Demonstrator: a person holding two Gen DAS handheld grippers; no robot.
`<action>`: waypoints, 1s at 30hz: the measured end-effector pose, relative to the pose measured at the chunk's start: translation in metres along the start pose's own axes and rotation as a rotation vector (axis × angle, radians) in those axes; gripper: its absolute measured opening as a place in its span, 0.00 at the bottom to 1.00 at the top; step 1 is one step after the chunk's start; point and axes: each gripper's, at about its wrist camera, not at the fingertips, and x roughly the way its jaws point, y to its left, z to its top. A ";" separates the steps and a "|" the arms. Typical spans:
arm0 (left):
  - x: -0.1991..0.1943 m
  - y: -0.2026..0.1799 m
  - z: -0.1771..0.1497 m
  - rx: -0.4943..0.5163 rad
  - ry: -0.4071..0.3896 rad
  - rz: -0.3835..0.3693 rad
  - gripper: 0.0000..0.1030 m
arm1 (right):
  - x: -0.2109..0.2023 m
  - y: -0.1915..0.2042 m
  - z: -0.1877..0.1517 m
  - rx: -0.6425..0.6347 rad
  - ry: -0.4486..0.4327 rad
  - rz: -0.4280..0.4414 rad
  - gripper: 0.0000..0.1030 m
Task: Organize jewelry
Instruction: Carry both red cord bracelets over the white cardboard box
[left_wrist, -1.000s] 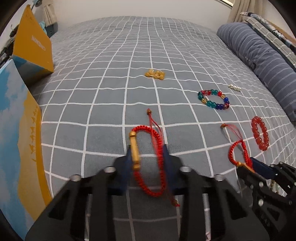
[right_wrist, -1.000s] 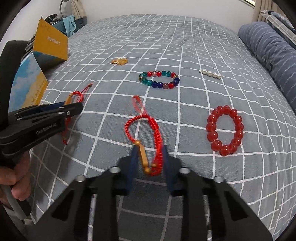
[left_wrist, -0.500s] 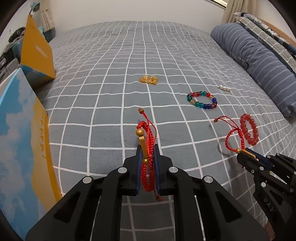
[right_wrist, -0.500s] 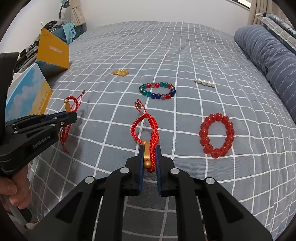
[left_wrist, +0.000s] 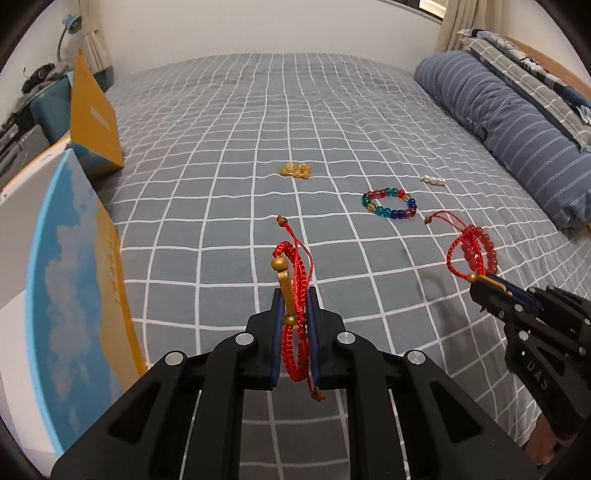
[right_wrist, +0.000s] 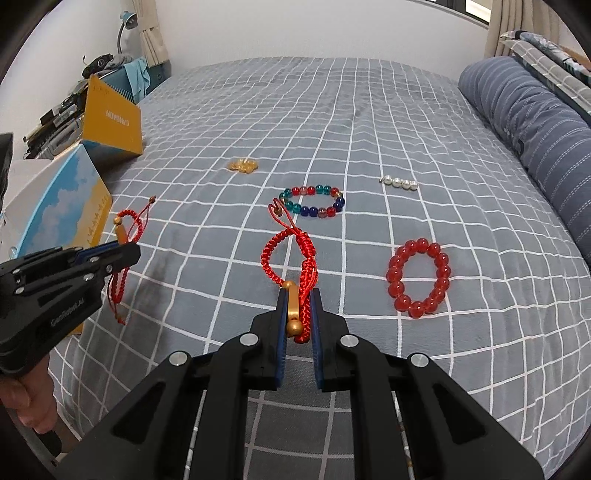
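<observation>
In the left wrist view my left gripper (left_wrist: 294, 295) is shut on a red cord bracelet (left_wrist: 295, 266) with a gold bar, held above the checked bedspread (left_wrist: 221, 184). In the right wrist view my right gripper (right_wrist: 298, 295) is shut on a second red cord bracelet (right_wrist: 273, 254) with a gold bar, its loop hanging forward. Each gripper shows in the other's view: the right gripper (left_wrist: 484, 280) at the right edge, the left gripper (right_wrist: 125, 251) at the left. On the bed lie a red bead bracelet (right_wrist: 417, 277), a multicoloured bead bracelet (right_wrist: 314, 201), a gold bead cluster (right_wrist: 243, 165) and a pearl string (right_wrist: 399, 182).
A blue-and-yellow box (left_wrist: 74, 277) stands at the bed's left edge, close to the left gripper, with an orange box (left_wrist: 94, 118) behind it. A striped blue pillow (left_wrist: 509, 122) runs along the right side. A person's hand (right_wrist: 29, 398) holds the left gripper's handle.
Both grippers' jaws closed onto their red cord bracelets and rose, lifting the bracelets off the bedspread. The loose jewelry on the bed has not moved.
</observation>
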 end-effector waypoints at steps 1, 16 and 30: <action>-0.002 0.001 -0.001 0.000 -0.003 0.000 0.11 | -0.002 0.000 0.001 0.001 -0.005 -0.001 0.10; -0.057 0.021 0.000 -0.015 -0.051 0.011 0.11 | -0.033 0.012 0.019 0.015 -0.060 -0.004 0.10; -0.115 0.080 0.003 -0.076 -0.116 0.088 0.11 | -0.062 0.073 0.054 -0.046 -0.135 0.074 0.10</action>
